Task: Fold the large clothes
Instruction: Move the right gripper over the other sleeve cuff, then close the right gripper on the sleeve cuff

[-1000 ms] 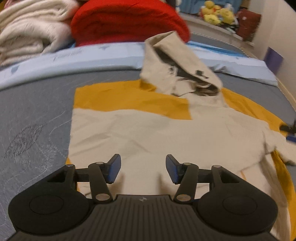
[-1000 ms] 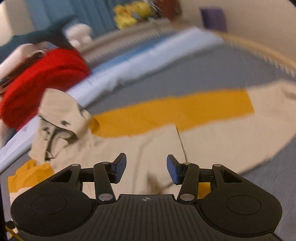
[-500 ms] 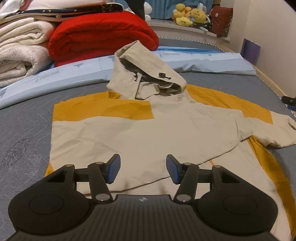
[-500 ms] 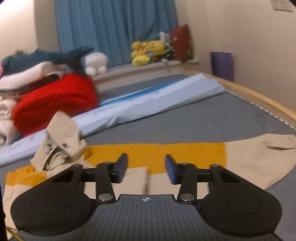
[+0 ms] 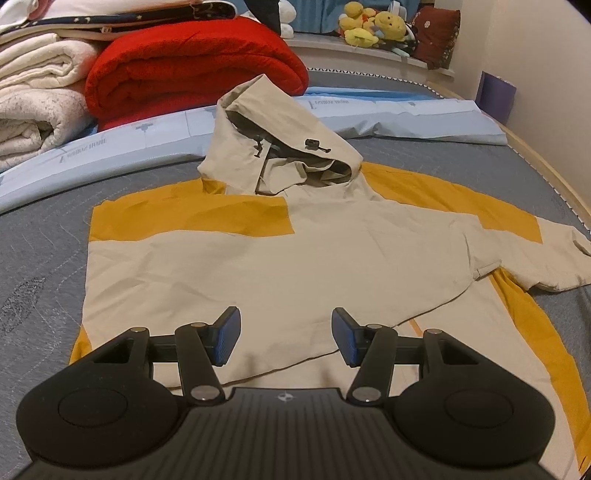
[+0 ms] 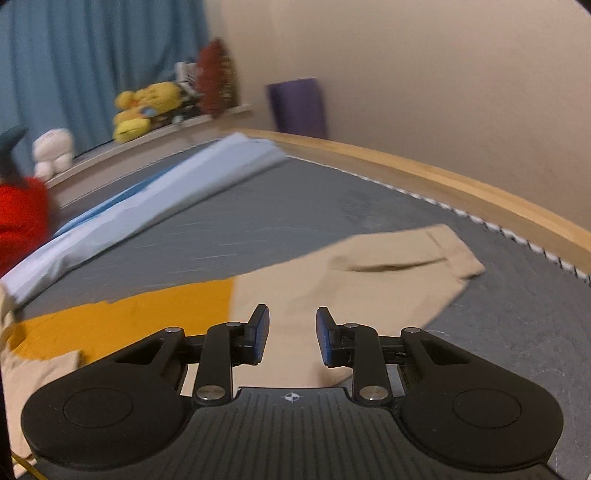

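Observation:
A beige and mustard-yellow hooded jacket [image 5: 295,251] lies flat on the grey bed, its hood [image 5: 280,140] standing up at the far end. Its left sleeve is folded across the body; its right sleeve [image 5: 535,254] stretches out to the right. My left gripper [image 5: 286,339] is open and empty, hovering over the jacket's near hem. My right gripper [image 6: 291,339] is open and empty above the right sleeve [image 6: 369,280], whose cuff [image 6: 458,254] lies ahead to the right.
A red blanket [image 5: 192,70] and white folded blankets [image 5: 37,99] are stacked at the back left. A light blue sheet [image 5: 369,114] runs across behind the hood. Plush toys [image 5: 373,26] sit on a ledge. The bed's wooden edge [image 6: 443,177] and a wall are on the right.
The right gripper has swung right, from the hood and body toward the right sleeve and cuff, with its jaws a little narrower. The left gripper has pulled back slightly, showing the whole jacket.

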The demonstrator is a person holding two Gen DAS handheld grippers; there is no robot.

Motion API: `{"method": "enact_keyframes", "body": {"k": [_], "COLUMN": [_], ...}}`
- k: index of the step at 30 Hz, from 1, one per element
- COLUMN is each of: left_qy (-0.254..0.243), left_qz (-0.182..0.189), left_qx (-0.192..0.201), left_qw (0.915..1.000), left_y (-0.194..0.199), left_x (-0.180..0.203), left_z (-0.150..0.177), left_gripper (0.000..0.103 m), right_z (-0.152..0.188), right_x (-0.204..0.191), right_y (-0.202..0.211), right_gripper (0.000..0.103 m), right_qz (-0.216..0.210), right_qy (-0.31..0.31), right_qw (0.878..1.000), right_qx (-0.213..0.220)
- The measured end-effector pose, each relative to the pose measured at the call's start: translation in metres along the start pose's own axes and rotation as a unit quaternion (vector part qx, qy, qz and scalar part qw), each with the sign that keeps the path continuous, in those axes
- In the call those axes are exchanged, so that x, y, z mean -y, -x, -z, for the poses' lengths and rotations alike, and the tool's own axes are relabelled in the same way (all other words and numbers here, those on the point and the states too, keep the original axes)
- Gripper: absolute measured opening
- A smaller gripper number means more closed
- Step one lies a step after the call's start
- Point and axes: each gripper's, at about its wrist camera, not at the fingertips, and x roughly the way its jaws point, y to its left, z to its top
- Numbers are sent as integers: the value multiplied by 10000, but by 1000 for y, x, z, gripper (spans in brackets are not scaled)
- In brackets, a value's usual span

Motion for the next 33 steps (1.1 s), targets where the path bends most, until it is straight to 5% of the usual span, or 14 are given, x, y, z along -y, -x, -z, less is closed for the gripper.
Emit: {"method": "enact_keyframes", "body": {"k": [9, 16, 25, 33], "left_qy": [0, -13, 4, 84], "left_qz": [35, 24, -23, -5], "left_qx": [-93, -128, -152, -142], "left_qw": [10000, 9999, 9999, 9999], "left_y": [-9, -14, -18, -18], "left_x": [3, 4, -2, -7], "left_z": [1, 2, 2, 0], "left_gripper": [60, 60, 60, 60], "right_z": [22, 36, 43, 41], "right_x": [53, 95, 119, 116], "right_y": [-48, -80, -100, -101], "right_gripper": [32, 37, 37, 31], "right_qz": [59, 314, 202, 363], "right_qy": [-1377, -2580, -3339, -3349], "right_qw": [9893, 9631, 9422, 9416], "right_qx": [-481, -700, -167, 20]}}
